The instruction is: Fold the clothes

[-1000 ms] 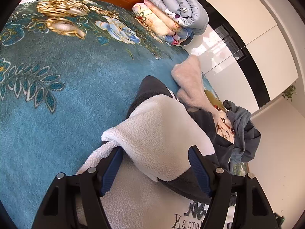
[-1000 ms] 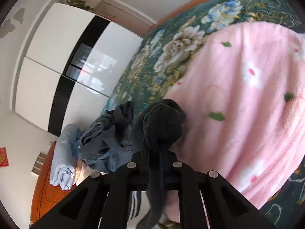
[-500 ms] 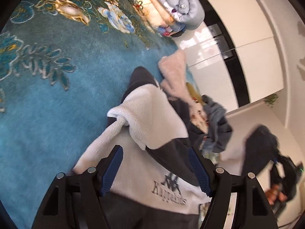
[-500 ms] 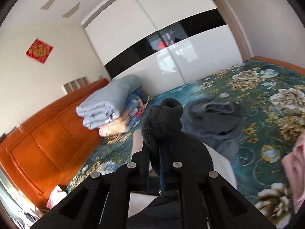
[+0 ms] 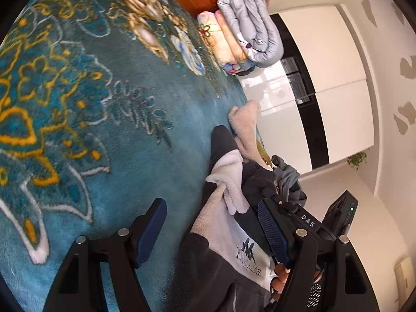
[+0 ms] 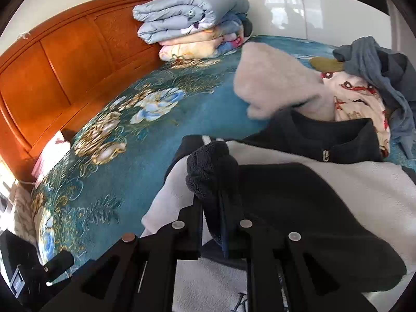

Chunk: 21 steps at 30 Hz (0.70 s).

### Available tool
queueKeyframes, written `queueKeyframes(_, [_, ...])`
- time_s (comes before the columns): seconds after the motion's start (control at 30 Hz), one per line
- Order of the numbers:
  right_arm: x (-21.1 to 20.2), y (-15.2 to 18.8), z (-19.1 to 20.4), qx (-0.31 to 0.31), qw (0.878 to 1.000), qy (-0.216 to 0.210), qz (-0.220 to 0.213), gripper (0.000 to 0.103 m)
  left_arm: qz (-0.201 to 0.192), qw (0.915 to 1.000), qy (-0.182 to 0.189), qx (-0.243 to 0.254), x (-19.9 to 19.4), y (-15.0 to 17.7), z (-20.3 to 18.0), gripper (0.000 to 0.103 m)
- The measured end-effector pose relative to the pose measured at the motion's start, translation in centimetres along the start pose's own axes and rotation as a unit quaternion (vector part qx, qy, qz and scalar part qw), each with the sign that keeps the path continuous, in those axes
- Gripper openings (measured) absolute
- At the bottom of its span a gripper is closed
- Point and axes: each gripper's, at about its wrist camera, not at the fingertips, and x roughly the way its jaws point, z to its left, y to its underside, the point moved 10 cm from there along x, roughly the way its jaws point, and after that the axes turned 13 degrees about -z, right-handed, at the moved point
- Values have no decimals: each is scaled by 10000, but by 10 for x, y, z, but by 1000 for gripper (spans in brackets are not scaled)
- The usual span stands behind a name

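A white and dark grey fleece jacket with a printed logo lies on the teal flowered bedspread. My left gripper is open and empty, just above the bedspread at the jacket's left edge. My right gripper is shut on the jacket's dark sleeve cuff, holding it over the jacket's white body. The right gripper also shows in the left wrist view, over the jacket. The dark collar lies beyond.
A pile of unfolded clothes, beige, printed and blue-grey, lies past the jacket. Folded quilts are stacked against the wooden headboard. White wardrobe doors stand beyond the bed.
My right gripper has swung the dark sleeve across and down onto the jacket's front. My left gripper has let go of the white fleece fold and drawn back to the left.
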Motion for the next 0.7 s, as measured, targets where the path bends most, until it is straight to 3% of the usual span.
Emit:
queueKeyframes(0.07, [-4, 5, 10, -124, 9993, -354, 61, 38, 83, 9999, 40, 86, 3, 3, -3, 78])
queueKeyframes(0.13, [-17, 5, 19, -273, 9973, -682, 4, 45, 98, 9999, 55, 128, 4, 4, -5, 78])
queueKeyframes(0.27, [-21, 4, 8, -700, 9974, -154, -74, 48, 55, 9999, 97, 56, 3, 3, -5, 78])
queueKeyframes(0.37, [-10, 9, 9, -477, 9985, -233, 161, 50, 29, 9999, 123, 24, 1, 1, -5, 78])
queueKeyframes(0.43, [0, 10, 9, -425, 9988, -9, 256, 55, 30, 9999, 164, -18, 0, 0, -5, 78])
queueKeyframes(0.5, [11, 10, 11, -192, 9992, -20, 351, 59, 24, 9998, 205, -50, -2, -1, -4, 78])
queueKeyframes(0.7, [36, 24, -13, 734, 9929, 253, 904, 58, 36, 9993, 340, -146, -3, -5, -3, 78])
